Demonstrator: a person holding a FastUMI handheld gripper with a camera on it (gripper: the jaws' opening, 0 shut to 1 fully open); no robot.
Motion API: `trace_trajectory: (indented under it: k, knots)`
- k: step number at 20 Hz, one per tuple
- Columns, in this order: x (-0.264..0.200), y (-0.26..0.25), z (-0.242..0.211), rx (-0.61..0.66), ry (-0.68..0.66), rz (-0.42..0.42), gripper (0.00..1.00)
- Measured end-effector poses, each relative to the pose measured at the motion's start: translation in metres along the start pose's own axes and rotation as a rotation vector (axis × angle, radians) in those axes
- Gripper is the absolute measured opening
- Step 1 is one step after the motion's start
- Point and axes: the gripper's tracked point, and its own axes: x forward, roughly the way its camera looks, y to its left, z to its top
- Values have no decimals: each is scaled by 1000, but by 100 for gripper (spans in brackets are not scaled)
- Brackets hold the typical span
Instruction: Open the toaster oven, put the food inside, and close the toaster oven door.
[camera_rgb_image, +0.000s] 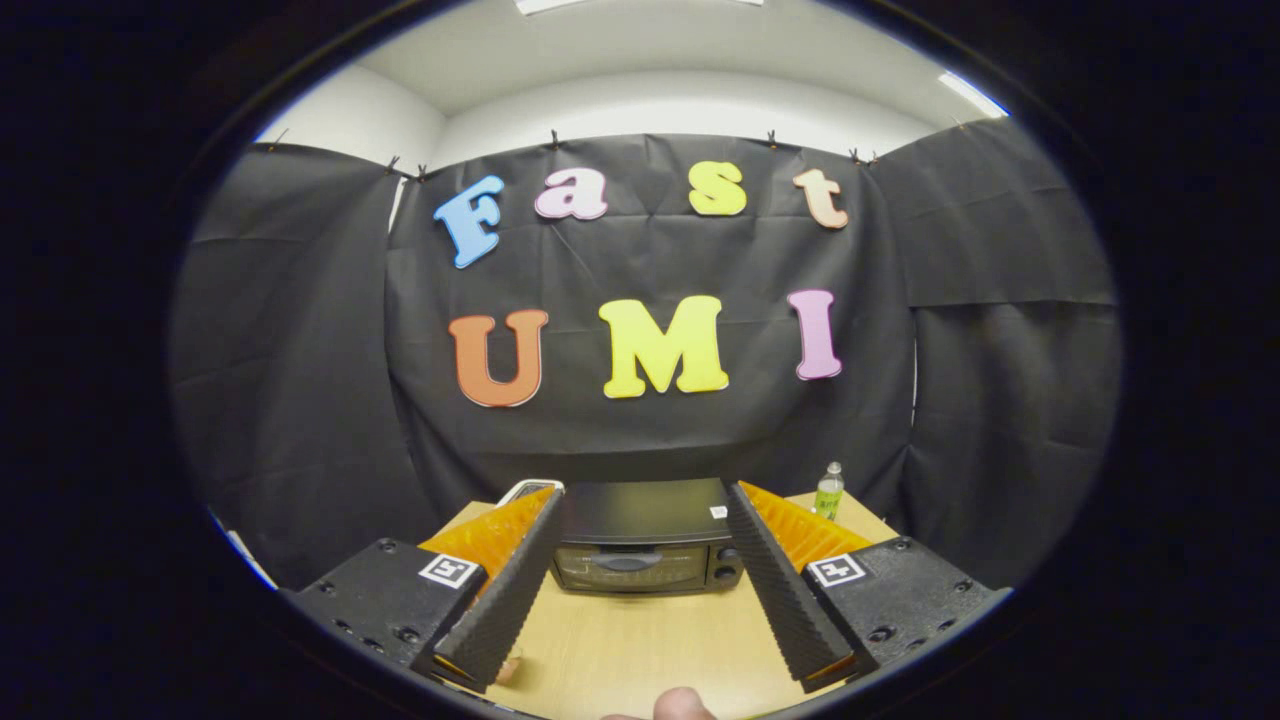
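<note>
I hold my hand-held gripper (640, 590) released, fingers spread wide and grasping nothing, above the worktop (630, 650), with the toaster oven (645, 540) well beyond the fingertips at the far edge, its door closed. The oven faces me squarely, handle and long axis running left to right, knobs at its right end. Coming in off-centre, I judge, I could miss the handle or push the oven back toward the cloth, or clip the small bottle (828, 490) standing at its right.
</note>
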Motion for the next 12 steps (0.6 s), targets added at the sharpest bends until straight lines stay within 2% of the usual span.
trace_trajectory:
  k: [7, 12]
  knots:
    - [62, -2, -27, 17, 39, 34, 100]
    - [125, 2, -68, 17, 93, 70, 100]
